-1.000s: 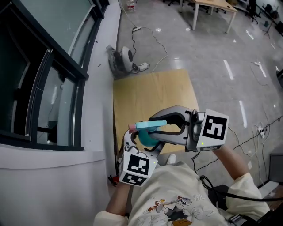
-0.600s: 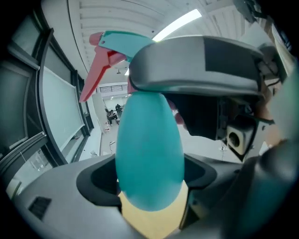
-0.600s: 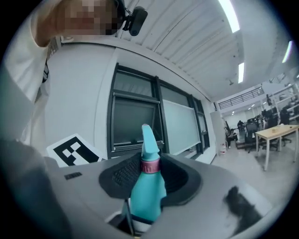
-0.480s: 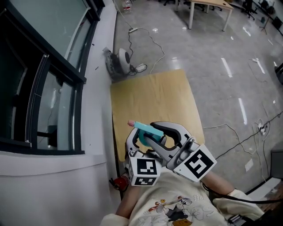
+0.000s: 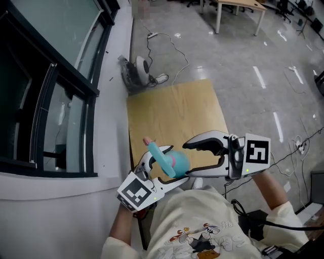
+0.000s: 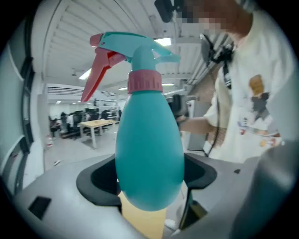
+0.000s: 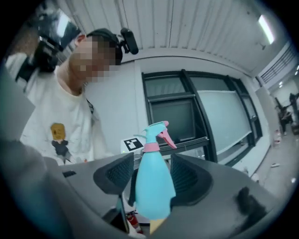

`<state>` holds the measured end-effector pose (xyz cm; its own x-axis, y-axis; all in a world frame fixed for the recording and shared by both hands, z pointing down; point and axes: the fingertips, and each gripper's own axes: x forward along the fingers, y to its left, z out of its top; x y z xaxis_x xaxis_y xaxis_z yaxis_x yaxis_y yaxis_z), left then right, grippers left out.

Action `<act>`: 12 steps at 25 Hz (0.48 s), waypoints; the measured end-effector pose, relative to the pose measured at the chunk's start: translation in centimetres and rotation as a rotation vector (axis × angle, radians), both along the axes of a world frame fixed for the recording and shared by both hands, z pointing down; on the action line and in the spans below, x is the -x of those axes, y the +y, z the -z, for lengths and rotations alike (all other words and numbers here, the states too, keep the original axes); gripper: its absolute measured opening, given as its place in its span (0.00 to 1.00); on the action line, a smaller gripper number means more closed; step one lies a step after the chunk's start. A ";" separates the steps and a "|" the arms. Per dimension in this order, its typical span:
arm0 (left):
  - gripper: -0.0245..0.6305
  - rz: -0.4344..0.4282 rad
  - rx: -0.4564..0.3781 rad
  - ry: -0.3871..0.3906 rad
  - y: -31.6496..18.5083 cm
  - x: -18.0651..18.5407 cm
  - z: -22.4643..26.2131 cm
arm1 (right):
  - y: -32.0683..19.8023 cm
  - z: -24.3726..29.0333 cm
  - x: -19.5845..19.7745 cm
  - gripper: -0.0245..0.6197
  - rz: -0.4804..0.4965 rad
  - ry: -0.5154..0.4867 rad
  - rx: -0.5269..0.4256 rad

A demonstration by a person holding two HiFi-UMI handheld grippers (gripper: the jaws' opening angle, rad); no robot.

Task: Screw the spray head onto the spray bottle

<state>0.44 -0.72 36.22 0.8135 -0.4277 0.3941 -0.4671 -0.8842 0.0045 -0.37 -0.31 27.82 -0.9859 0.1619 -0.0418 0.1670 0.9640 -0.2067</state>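
Note:
A teal spray bottle (image 5: 177,162) carries its teal spray head (image 5: 161,157) with a red trigger and a pink collar (image 6: 145,81) on the neck. My left gripper (image 5: 163,171) is shut on the bottle's belly (image 6: 149,158), with both pads against it. The right gripper (image 5: 188,161) sits to the bottle's right over the table. Its jaws are opening. In the right gripper view the bottle (image 7: 154,184) stands between the ribbed pads (image 7: 187,175) with a gap on each side. The spray head (image 7: 156,130) rises above them.
A light wooden tabletop (image 5: 177,111) lies under both grippers, its left edge near a white sill and dark window frames (image 5: 61,86). A round device with cables (image 5: 142,68) lies on the grey floor beyond it. A desk (image 5: 243,10) stands far off.
The right gripper has opened off the spray head and rolled back level, drawing to the right. The left gripper has tilted and swung left with the bottle.

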 end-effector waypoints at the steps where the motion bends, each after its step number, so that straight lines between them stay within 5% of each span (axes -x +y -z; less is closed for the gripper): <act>1: 0.66 -0.106 -0.003 0.007 1.3 -0.4 0.4 | -0.1 0.6 -0.5 0.40 0.060 -0.019 0.008; 6: 0.66 -0.513 0.051 -0.065 7.7 -1.4 1.6 | 0.2 4.5 -1.5 0.44 0.338 -0.082 -0.011; 12: 0.66 -0.789 0.089 -0.149 12.9 -3.2 2.9 | 7.3 6.6 -2.5 0.49 0.865 -0.055 -0.146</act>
<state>3.69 12.13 33.37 0.7986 0.2889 0.5279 0.2935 -0.9528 0.0776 2.16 6.96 21.20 -0.5120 0.8589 -0.0064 0.8575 0.5107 -0.0617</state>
